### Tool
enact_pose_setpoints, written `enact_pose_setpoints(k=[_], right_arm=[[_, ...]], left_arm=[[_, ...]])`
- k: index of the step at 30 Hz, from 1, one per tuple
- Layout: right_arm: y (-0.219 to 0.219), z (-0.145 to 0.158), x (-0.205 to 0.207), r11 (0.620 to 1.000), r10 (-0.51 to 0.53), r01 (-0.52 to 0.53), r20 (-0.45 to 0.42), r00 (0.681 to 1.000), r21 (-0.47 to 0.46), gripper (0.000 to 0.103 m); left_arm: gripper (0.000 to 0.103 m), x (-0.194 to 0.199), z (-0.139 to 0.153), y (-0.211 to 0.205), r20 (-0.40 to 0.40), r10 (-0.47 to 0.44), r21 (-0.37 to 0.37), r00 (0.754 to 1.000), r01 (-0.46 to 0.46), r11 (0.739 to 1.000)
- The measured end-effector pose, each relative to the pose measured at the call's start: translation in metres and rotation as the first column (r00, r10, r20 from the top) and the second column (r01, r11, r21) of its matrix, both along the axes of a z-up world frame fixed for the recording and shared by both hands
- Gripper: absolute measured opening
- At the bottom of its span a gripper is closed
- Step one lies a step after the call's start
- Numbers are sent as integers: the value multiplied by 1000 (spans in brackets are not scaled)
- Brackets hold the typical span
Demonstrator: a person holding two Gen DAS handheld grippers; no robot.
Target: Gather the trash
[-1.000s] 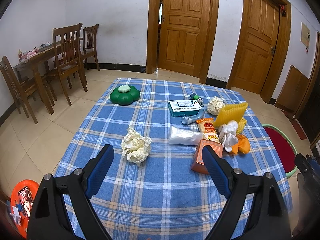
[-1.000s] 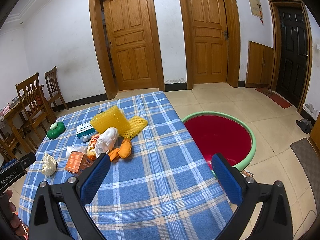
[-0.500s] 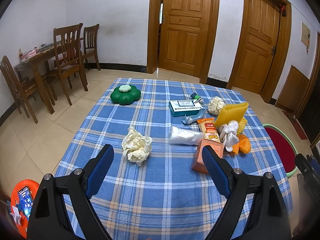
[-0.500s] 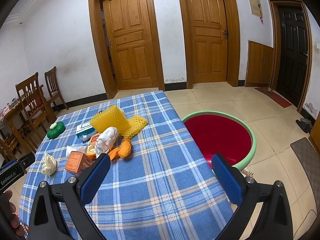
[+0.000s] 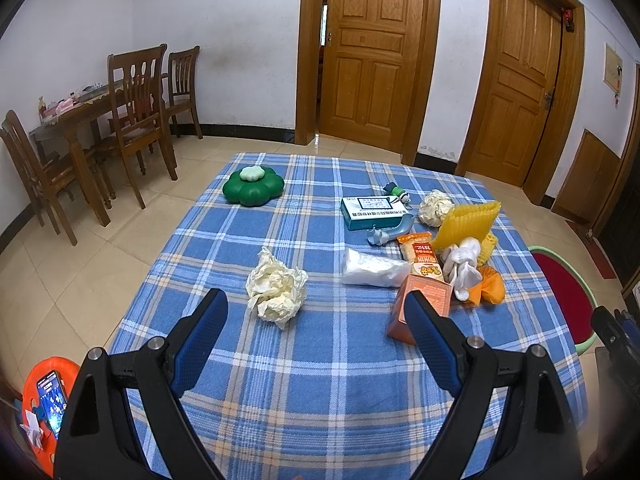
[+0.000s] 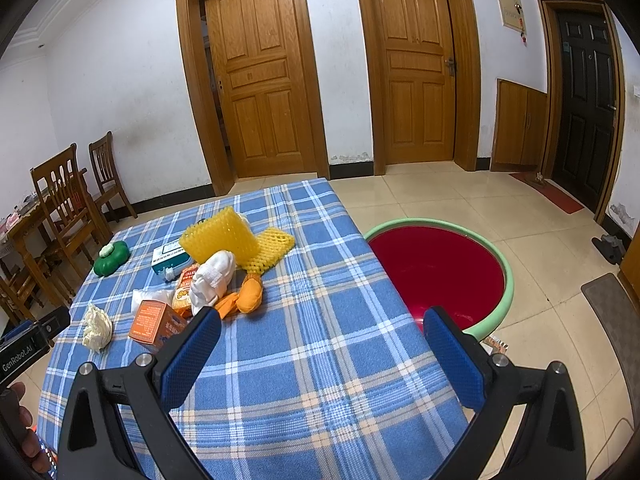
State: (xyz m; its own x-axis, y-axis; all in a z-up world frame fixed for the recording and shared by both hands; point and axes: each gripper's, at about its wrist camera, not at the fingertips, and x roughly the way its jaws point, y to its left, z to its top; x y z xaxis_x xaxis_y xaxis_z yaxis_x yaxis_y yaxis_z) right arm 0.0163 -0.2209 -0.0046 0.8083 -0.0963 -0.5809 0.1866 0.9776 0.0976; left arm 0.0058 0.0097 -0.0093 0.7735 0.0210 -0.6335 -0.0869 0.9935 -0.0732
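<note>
- Nearest in each view, the left gripper and the right gripper hang above the near edge of the desk, jaws released and spread wide, nothing between them.
- Just ahead of the left gripper a crumpled ball of pale paper lies alone on the blue checked cloth, apart from everything else.
- To its right an orange carton lies on its side, with a clear plastic bag just behind it.
- Beyond the carton sits a heap: a snack packet, a white sock-like bundle, an orange cloth lump and yellow foam netting, touching or overlapping one another.
- Further back are a teal box, a small blue-grey plastic piece, a second paper ball and a small toy; a green flower-shaped container stands well apart at the far left.
- On the floor beside the desk's right edge sits a red basin with a green rim, seemingly where the trash goes.
- Judgement: collecting has not begun; this is the approach. The next move calls for lowering the left jaws around the near paper ball, pinching gently since it is soft, then carrying it across to the basin.
</note>
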Motion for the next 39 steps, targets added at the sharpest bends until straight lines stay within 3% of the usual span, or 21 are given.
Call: enact_pose_setpoints(k=[21,30,39], right_arm=[[4,-9,0,999,33,-33,-5,999,34,103],[5,-14,11,997,47,-44,-54,997,56,103],[19,-24,27,997,68,-63,-101,993,47,103]], left_arm=[[90,0,-13,12,-37,13,12,999,-13,1000],[90,21,-26,37,-89,61,29,994,-58,998],[88,47,-53,47,-161,50,9,986,-50,999]])
